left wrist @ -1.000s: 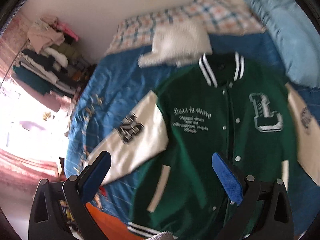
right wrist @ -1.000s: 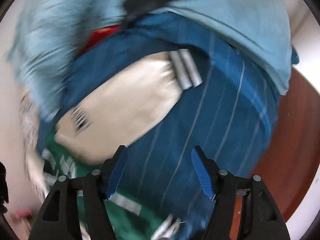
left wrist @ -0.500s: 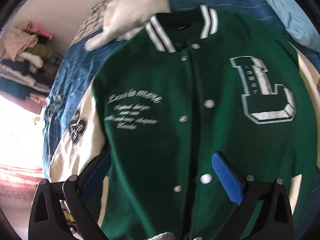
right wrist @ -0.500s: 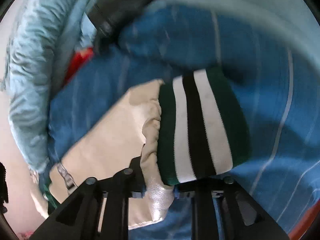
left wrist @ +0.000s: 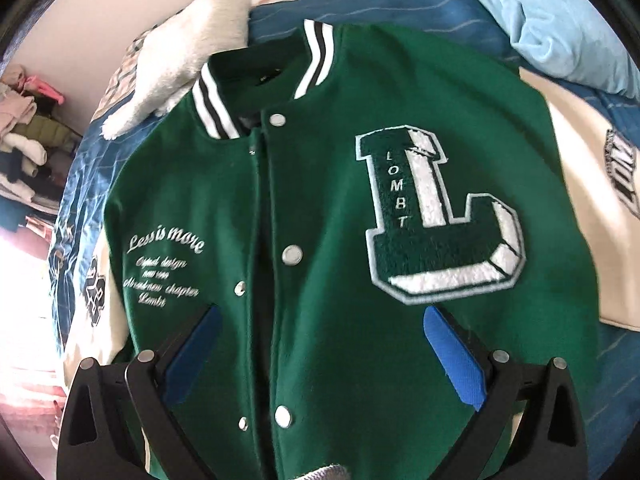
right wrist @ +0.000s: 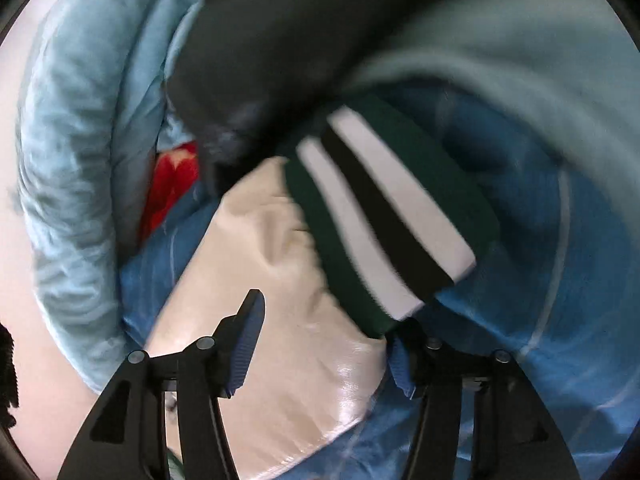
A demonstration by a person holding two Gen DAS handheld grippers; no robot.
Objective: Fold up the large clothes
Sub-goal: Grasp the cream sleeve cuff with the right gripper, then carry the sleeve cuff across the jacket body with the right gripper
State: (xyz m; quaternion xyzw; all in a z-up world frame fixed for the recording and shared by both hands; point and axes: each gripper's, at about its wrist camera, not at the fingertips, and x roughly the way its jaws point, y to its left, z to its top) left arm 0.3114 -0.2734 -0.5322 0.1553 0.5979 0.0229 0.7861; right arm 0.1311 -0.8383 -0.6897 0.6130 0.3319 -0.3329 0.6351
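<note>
Green varsity jacket [left wrist: 328, 264] being laid flat on the bed [left wrist: 276, 28].
Left hand-held gripper [left wrist: 320, 332] being held open above its front; right hand-held gripper [right wrist: 320, 332] being held open around the cream sleeve [right wrist: 276, 320] near the striped cuff [right wrist: 384, 220].

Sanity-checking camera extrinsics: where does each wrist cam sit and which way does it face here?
Left wrist: sits on the left gripper, looks down the open jaws at the green jacket front, spread on the blue bedspread; only the gripper's own fingers show.
Right wrist: sits on the right gripper, looks at the cream sleeve and striped cuff; jaws open around the sleeve.
Shared: same jacket, same bedspread.
</note>
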